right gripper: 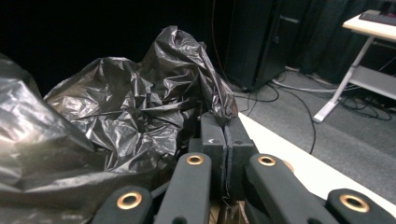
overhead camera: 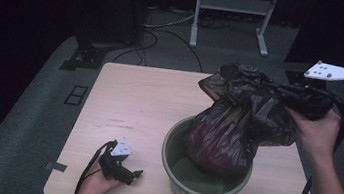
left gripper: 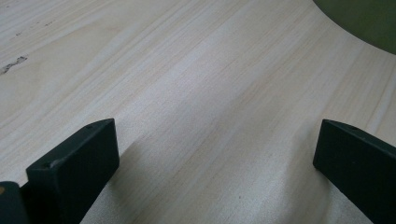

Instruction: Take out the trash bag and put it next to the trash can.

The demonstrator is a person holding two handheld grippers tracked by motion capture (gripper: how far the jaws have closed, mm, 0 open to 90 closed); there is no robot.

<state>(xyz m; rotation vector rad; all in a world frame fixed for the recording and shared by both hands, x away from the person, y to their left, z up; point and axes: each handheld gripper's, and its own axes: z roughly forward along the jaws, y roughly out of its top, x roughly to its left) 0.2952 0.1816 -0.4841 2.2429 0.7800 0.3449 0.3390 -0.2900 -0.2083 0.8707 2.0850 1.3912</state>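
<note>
Crumpled black plastic bin bag, full and bulging, hanging partly inside the round green ribbed waste bin, its lower bulk below the rim and its gathered top drawn up toward the right. Right gripper, fingers pressed together on a fold of the bag's neck; in the high view the right hand holds it beside the bag's top. The step in hand appears to be either lifting the bag out of the bin or lowering it in; which cannot be told. Either way the next move calls for steadying the bin, since the bag fills its mouth and may drag it. Left gripper, fingers spread and empty, low over the pale wooden bench just left of the bin. Beyond the bench: grey floor with cables and a white metal stand, well apart.
</note>
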